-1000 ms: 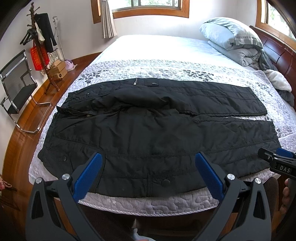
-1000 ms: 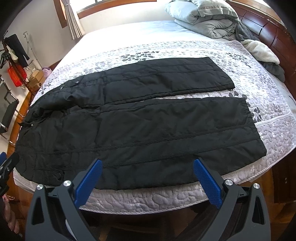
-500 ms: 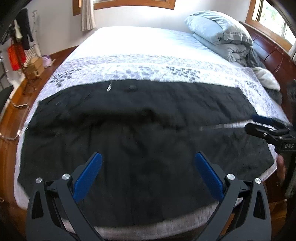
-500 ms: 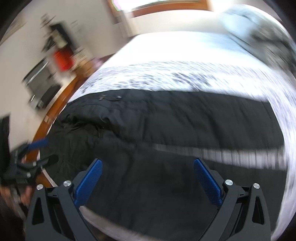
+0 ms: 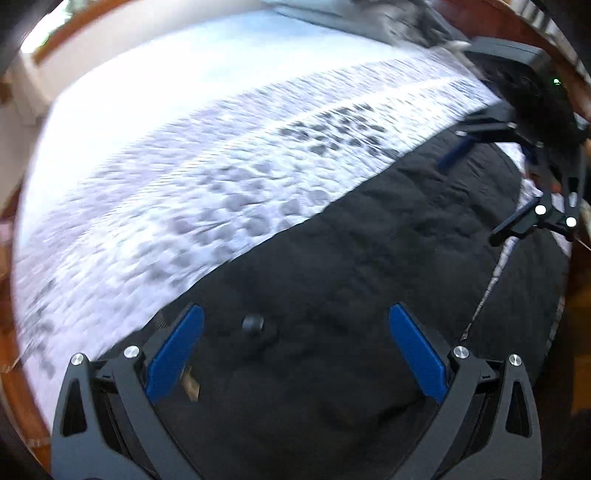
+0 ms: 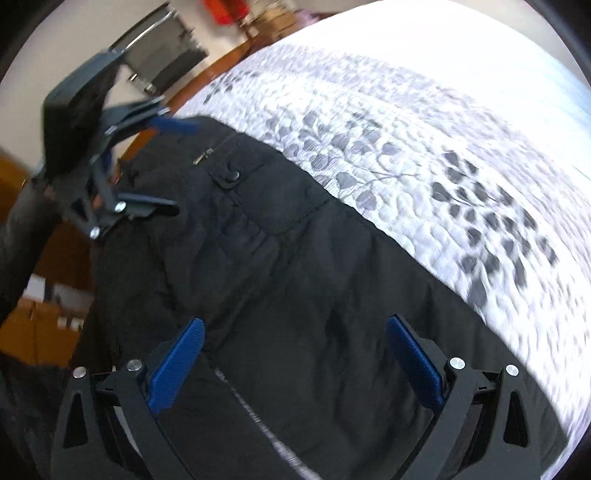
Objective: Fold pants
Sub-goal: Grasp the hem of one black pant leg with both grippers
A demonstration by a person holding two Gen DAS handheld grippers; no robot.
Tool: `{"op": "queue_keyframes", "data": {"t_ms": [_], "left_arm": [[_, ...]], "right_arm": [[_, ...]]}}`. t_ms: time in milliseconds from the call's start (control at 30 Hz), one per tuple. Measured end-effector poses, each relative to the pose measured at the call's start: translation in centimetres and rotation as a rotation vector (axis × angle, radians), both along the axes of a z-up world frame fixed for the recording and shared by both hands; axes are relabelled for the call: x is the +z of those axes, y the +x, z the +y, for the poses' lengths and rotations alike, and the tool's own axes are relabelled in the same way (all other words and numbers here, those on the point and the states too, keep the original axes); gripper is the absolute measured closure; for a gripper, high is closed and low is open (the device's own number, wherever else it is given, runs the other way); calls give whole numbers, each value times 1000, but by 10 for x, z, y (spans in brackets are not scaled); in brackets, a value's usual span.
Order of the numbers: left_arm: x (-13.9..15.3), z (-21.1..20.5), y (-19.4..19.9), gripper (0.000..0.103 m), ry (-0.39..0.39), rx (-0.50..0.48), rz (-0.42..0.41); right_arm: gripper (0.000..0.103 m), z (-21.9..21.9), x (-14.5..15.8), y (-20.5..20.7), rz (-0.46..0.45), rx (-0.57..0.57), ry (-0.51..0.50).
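Black quilted pants (image 5: pixel 369 295) lie spread flat across the patterned bedspread. My left gripper (image 5: pixel 295 350) is open and empty, low over the waist end by a black button (image 5: pixel 253 323). My right gripper (image 6: pixel 295 358) is open and empty over the leg part of the pants (image 6: pixel 295 277). The right gripper also shows in the left wrist view (image 5: pixel 524 158), open above the far leg end. The left gripper shows in the right wrist view (image 6: pixel 147 166), open above the waist near the button tab (image 6: pixel 231 179).
The white and grey leaf-patterned bedspread (image 6: pixel 424 129) lies beyond the pants. A wooden bed frame (image 5: pixel 517 22) and grey bedding (image 5: pixel 369 14) are at the head. A folding chair (image 6: pixel 166 62) and wooden floor (image 6: pixel 40 332) lie past the waist end.
Both grippers have dropped closer to the pants and swung towards the far edge, the left over the waist, the right over the legs. Both stay open.
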State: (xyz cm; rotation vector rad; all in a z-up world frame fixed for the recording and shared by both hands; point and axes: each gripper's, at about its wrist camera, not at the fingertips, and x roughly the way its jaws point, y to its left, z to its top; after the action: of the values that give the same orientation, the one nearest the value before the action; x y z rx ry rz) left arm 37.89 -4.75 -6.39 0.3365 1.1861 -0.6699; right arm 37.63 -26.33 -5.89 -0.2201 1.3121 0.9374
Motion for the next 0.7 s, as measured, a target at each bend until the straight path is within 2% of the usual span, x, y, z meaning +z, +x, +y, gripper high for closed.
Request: {"op": "queue_keyframes", "data": {"t_ms": [100,200,300,367,467,567,633,667,700], "left_arm": [[-17,-6,28,3,-33,-49,76],[-28,-13,41,3,-27,-101,92],[-37,-19,56,3,6,-133,95],[-43,-21,66,3,9,-149,117],[-51,-23,75,3,-6,-182,162],[-59,-29,79,3,0,-204,189],[-63,-33,79,3,6,-223,209],[-65,-34,79,3,12,-228,212],[-68,-37,80,3,21,-229,213]], "right_arm": [[4,8,-16,21,17,72,-27],[4,14,-32,44,3,106,-86],[4,17,-51,64,69,139,-108],[4,19,-62,75,72,145,-138],[3,21,-86,84,180,155,-149],[4,28,-93,74,118,231,-203],[16,28,-89,65,56,252,-231],[29,25,-85,62,28,253,-242],[49,23,-81,59,20,252,-242]]}}
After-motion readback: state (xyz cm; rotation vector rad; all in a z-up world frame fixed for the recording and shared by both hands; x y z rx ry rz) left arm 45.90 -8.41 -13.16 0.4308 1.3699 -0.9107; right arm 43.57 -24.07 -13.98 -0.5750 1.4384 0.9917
